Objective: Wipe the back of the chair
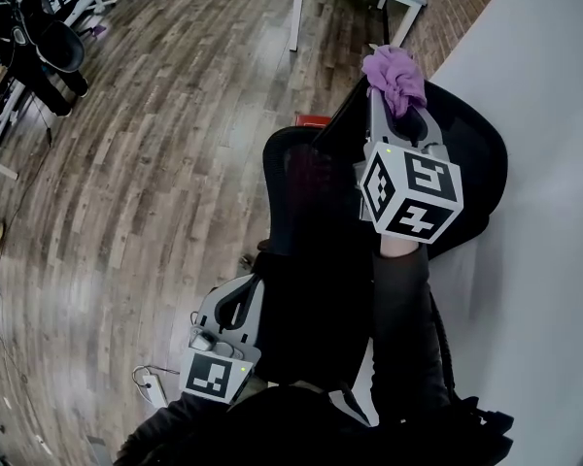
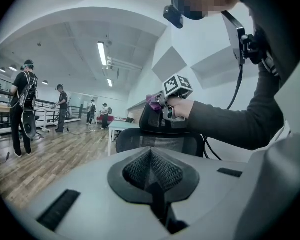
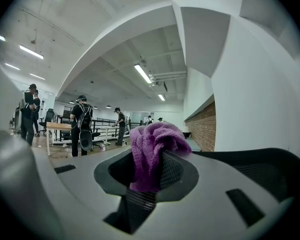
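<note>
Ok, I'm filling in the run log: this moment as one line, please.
right gripper: shut on purple cloth, at top of black mesh chair | left gripper: shut, empty, low beside chair | cloth contact: unclear

We get even, fairly bright indoor light here, coming from ceiling strip lights [image 3: 149, 81] that blow out a little. The wooden floor [image 1: 146, 163] carries a soft sheen and its planks curve toward the edges. Both gripper views are heavy fisheye with black corners. The black chair [image 1: 301, 183] swallows detail; the purple cloth [image 3: 150, 149] comes out sharp and saturated.
</note>
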Demonstrator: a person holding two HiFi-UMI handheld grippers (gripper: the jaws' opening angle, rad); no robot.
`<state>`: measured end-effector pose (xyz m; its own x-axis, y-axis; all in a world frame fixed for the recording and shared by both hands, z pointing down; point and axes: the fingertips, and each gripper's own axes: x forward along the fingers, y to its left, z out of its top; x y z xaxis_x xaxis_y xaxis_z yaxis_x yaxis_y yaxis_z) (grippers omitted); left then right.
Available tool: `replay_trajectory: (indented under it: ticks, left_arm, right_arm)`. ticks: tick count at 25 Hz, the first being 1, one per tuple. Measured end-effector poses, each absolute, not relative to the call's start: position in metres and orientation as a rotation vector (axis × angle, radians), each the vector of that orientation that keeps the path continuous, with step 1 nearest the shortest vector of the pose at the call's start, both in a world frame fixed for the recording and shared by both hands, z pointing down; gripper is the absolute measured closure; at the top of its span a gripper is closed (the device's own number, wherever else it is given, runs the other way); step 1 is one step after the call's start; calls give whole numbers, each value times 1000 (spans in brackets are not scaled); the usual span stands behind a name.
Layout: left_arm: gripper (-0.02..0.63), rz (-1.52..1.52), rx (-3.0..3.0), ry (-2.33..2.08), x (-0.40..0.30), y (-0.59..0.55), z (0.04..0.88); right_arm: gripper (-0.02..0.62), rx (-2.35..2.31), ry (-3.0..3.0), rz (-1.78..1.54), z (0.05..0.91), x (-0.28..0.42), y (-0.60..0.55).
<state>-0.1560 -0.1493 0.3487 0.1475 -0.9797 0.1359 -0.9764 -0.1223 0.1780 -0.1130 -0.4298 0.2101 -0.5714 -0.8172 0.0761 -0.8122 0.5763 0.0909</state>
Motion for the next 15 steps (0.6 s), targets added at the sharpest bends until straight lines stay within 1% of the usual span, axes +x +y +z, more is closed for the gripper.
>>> replay_trajectory:
  ticks: [15]
  left_arm:
    - [601, 24, 2167, -1949, -156, -137, 352]
  right_arm:
    - [502, 1304, -2770, -34, 221, -130, -408]
